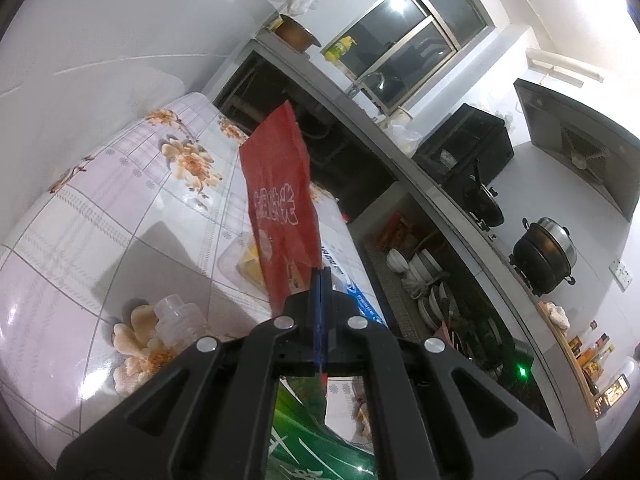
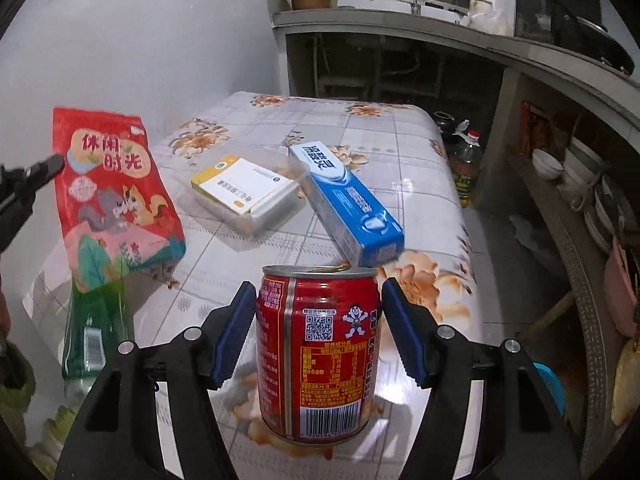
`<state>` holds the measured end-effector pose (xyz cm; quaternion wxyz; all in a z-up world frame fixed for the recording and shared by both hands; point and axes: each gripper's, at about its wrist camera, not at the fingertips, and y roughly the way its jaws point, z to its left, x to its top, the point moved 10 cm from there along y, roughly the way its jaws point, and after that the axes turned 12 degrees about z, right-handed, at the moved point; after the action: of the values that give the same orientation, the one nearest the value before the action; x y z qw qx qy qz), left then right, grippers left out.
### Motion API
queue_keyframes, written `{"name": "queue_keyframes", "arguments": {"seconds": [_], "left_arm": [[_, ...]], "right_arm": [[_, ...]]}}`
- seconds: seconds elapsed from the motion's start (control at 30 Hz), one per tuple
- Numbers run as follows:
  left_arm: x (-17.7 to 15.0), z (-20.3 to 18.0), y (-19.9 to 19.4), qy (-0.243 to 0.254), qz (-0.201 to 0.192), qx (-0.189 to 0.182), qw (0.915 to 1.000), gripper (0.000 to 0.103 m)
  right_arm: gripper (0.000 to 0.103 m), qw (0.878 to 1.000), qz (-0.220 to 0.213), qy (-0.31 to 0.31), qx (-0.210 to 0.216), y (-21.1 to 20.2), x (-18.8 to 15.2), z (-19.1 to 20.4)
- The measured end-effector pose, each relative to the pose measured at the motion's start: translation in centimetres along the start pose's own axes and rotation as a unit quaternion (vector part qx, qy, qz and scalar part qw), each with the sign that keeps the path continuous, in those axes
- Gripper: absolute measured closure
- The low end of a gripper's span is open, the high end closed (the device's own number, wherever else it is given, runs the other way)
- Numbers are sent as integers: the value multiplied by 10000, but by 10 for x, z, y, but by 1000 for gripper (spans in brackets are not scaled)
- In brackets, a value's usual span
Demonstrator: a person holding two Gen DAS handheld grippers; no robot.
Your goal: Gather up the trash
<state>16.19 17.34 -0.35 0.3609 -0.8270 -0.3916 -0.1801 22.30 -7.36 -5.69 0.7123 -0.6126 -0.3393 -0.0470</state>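
My left gripper (image 1: 320,276) is pinched on the red snack bag (image 1: 280,200), mid-frame. Only the right view shows my right gripper (image 2: 319,334) spread around the upright red can (image 2: 318,352), lower centre.

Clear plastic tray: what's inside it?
Inside the clear plastic tray lies a yellow-edged white box. The blue carton leans across its rim; anything under the box is hidden.
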Motion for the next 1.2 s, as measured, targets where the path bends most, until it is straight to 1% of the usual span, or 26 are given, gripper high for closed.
{"name": "queue_keyframes", "arguments": {"seconds": [0.13, 0.23, 0.33, 0.43, 0.6, 0.73, 0.87, 0.9, 0.97, 1.1, 1.17, 1.2], "left_arm": [[0, -11, -4, 123, -34, -30, 9999, 103], [-1, -19, -6, 198, -42, -38, 9998, 103], [-1, -27, -7, 279, -30, -58, 9996, 103], [-1, -40, -5, 392, 2, -119, 9992, 103], [-6, -71, 4, 658, 126, -305, 9973, 103], [-12, -107, 18, 966, 333, -531, 9934, 103], [-24, -151, 44, 1274, 656, -793, 9865, 103], [-30, -169, 54, 1402, 777, -900, 9830, 103], [-38, -192, 68, 1570, 941, -1042, 9776, 103], [-71, -254, 115, 1921, 1505, -1261, 9615, 103], [-90, -276, 137, 1994, 1788, -1324, 9543, 103], [-106, -291, 155, 2044, 2016, -1341, 9485, 103]], "right_arm": [[40, 10000, 1, 34, -83, -6, -14, -1], [40, 9998, -91, 83, -127, -13, -25, -4], [40, 9995, -279, 152, -34, -23, -33, -5], [40, 9990, -374, 227, 43, -30, -39, -8], [40, 9976, -520, 435, 103, -39, -43, -16], [40, 9948, -653, 759, 174, -49, -49, -32], [41, 9869, -867, 1333, 258, -66, -62, -65], [41, 9840, -929, 1499, 253, -71, -67, -77], [41, 9781, -1030, 1797, 209, -80, -79, -101], [41, 9632, -1156, 2425, -115, -96, -113, -161], [41, 9513, -1162, 2847, -220, -101, -138, -195], [41, 9459, -1155, 3023, -244, -101, -148, -208]]}}
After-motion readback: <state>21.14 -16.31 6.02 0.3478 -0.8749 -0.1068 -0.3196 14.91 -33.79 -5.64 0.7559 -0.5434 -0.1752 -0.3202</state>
